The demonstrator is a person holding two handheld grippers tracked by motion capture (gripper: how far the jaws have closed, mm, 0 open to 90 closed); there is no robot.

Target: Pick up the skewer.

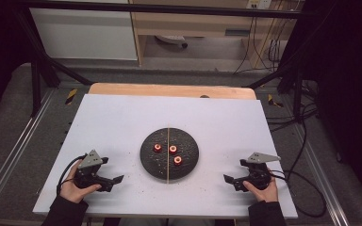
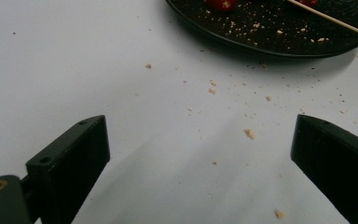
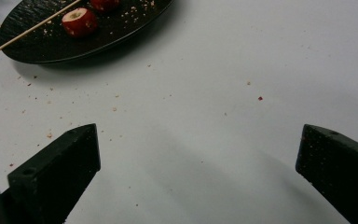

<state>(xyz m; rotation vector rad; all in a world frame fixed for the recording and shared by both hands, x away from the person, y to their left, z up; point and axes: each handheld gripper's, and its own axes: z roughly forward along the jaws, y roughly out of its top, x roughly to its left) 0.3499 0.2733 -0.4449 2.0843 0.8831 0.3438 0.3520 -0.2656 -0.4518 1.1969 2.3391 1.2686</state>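
Three red cored fruits point(image 1: 169, 152) lie on a dark plate point(image 1: 190, 164) with a wooden skewer point(image 1: 168, 141) across it, midway between both tools, ahead of each. Left tool point(image 1: 118, 179) and right tool point(image 1: 227, 179) rest wide and empty on the counter point(image 1: 122, 117). Likely a start: threading calls for gripping skewer and fruit. The gripper views reveal scattered crumbs point(image 2: 249, 133).

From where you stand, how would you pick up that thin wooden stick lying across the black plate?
Probably by the near end of the wooden stick, where it pokes past the black plate rim. It lies flat, so come from above with the jaws straddling its width.
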